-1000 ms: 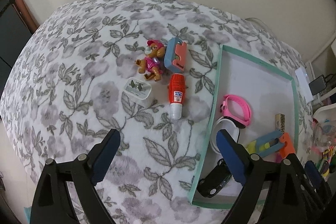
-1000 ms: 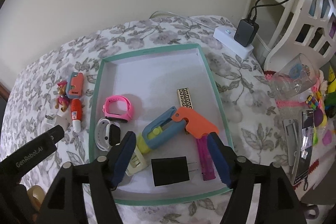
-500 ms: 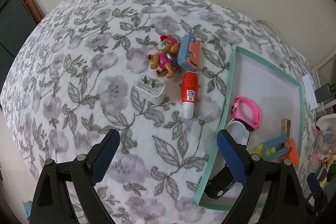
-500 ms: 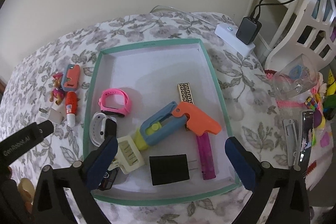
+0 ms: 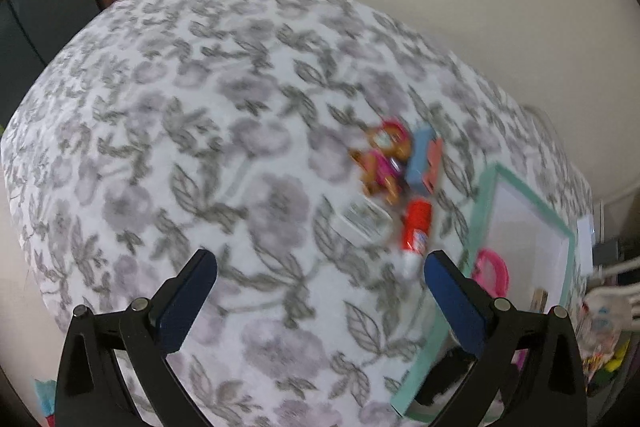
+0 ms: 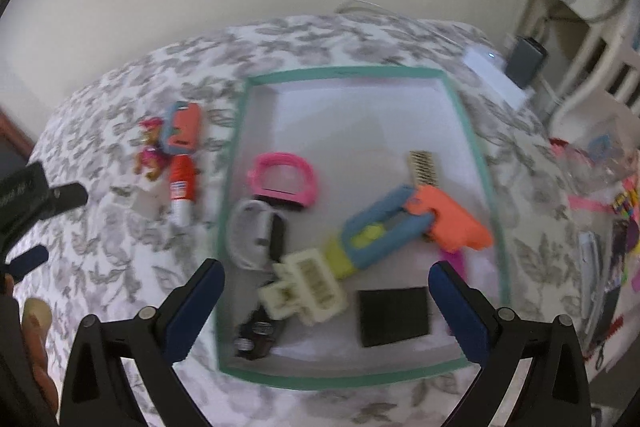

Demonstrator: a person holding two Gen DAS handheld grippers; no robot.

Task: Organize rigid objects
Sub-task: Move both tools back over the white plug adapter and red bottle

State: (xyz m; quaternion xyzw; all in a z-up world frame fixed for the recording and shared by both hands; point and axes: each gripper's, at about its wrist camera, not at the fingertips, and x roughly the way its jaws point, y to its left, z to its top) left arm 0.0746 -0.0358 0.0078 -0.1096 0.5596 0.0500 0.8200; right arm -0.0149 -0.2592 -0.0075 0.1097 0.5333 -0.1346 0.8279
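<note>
On the flowered cloth lie a toy dog (image 5: 382, 161), a blue and orange case (image 5: 426, 161), a red glue bottle (image 5: 416, 231) and a white charger (image 5: 362, 223). My left gripper (image 5: 320, 261) hovers above the cloth to their near left, its jaws opening with nothing between them. The green-rimmed tray (image 6: 344, 71) holds a pink watch (image 6: 284, 179), a white watch (image 6: 252, 235), a cream clip (image 6: 308, 285), a black adapter (image 6: 394, 315) and a blue and orange toy (image 6: 400, 227). My right gripper (image 6: 326, 269) hangs open over the tray's near half, holding nothing.
A black key fob (image 6: 258, 335) and a patterned comb (image 6: 424, 169) also lie in the tray. A white power strip with a plugged charger (image 6: 524, 61) sits behind it. Clutter and a white rack (image 6: 592, 39) crowd the right side. A wall runs along the far edge.
The right jaws have spread wide, and the cream clip lies loose in the tray. The left gripper has swung left, so the loose items and tray now sit further right in its view.
</note>
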